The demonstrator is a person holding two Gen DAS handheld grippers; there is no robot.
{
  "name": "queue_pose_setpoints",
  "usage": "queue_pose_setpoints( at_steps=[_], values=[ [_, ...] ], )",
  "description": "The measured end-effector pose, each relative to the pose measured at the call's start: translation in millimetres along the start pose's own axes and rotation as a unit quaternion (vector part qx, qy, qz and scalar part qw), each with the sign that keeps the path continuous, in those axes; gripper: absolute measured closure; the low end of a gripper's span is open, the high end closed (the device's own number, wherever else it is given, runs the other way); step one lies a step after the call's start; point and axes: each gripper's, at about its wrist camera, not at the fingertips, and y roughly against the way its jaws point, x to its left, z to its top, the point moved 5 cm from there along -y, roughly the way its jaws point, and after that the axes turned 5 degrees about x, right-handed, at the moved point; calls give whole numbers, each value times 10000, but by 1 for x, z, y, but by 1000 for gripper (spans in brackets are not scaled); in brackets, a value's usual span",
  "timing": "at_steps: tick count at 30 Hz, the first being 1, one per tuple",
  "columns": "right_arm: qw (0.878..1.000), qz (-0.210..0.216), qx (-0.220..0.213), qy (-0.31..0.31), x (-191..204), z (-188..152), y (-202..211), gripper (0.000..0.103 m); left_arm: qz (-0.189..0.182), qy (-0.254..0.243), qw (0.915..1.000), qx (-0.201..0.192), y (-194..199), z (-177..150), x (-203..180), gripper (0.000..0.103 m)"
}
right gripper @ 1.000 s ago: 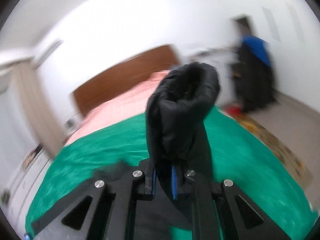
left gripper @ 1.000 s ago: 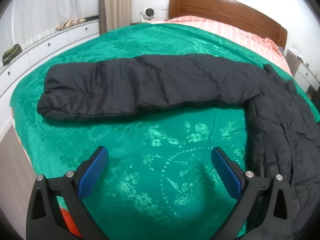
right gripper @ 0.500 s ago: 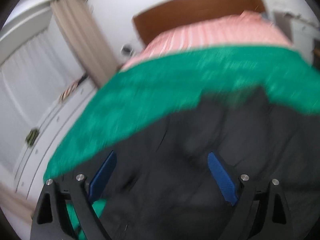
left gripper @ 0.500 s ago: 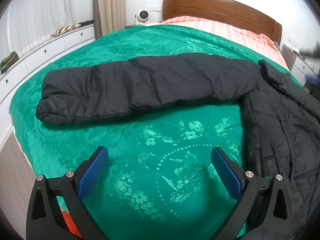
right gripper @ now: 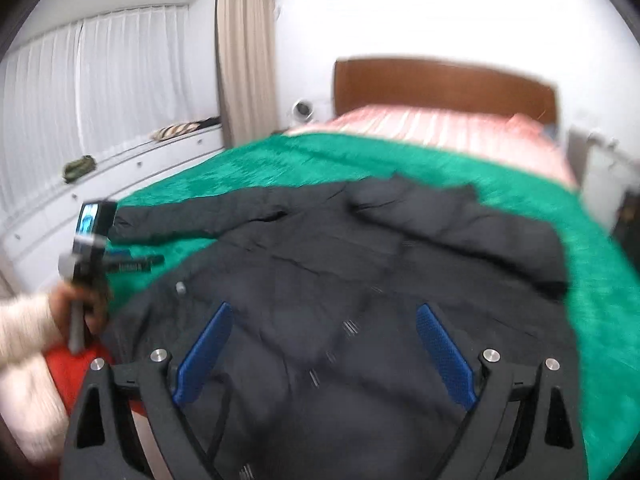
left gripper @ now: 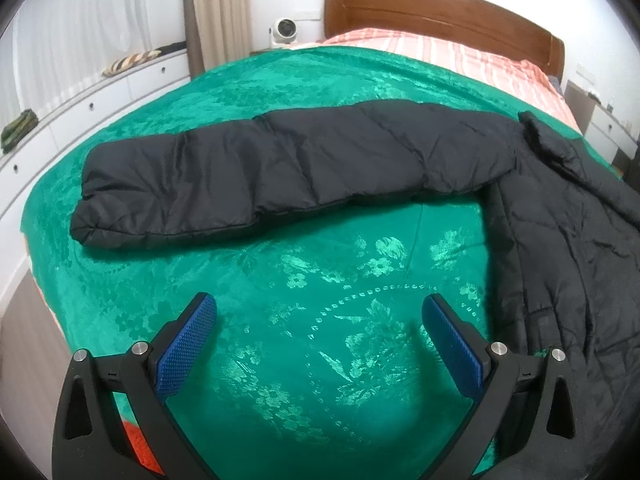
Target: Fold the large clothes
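Since a second ago our right gripper (right gripper: 322, 350) has let go of the sleeve end it held pinched aloft and swung down over the bed; its jaws have just been opening and now stand wide apart above the body of the black padded coat (right gripper: 360, 280), with nothing pressed between the blue pads (right gripper: 444, 354). That sleeve now lies folded across the coat's far right shoulder, which we judge to be the reason for the release: the cloth is where the fold wants it. Our left gripper (left gripper: 320, 344) hovers over bare green bedspread (left gripper: 280, 360), jaws also wide apart and empty, and looks almost unchanged in view from before. From the left wrist camera, the coat's other sleeve (left gripper: 256, 184) stretches flat and straight towards the left edge of the bed, well apart from that gripper, with the coat body at the right. We judge this sleeve is next to be brought over the body, and the left gripper waits near it for that. In the right wrist view, a hand (right gripper: 86, 304) in a pale sleeve holds the left gripper's handle at the near left.
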Motion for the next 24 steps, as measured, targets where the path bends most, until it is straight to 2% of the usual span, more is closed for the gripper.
queue_pose_setpoints(
  at_steps=[2,5,7,10,15,19,24],
  values=[
    [9990,-397,-218,-27,2,-22,23,6,21,-26,10000,24,-1,-1,-1,1],
    [9974,-639,-315,-88,6,-42,38,6,122,-27,9999,92,-4,-2,0,1],
    [9977,-564,-295,251,16,-44,35,6,197,-34,9997,144,-8,-3,-1,1],
    [9953,-574,-504,601,24,-42,28,6,301,-132,9993,176,-9,-5,-4,1],
    [9983,-269,-288,438,26,-49,12,6,347,-344,9987,157,-6,-9,-10,0],
    [9980,-300,-180,530,26,-57,4,6,338,-343,9986,215,-10,-10,-11,0],
    [9992,-239,-69,304,18,-59,1,6,316,-331,9987,226,-10,-9,-11,1]
  ],
)
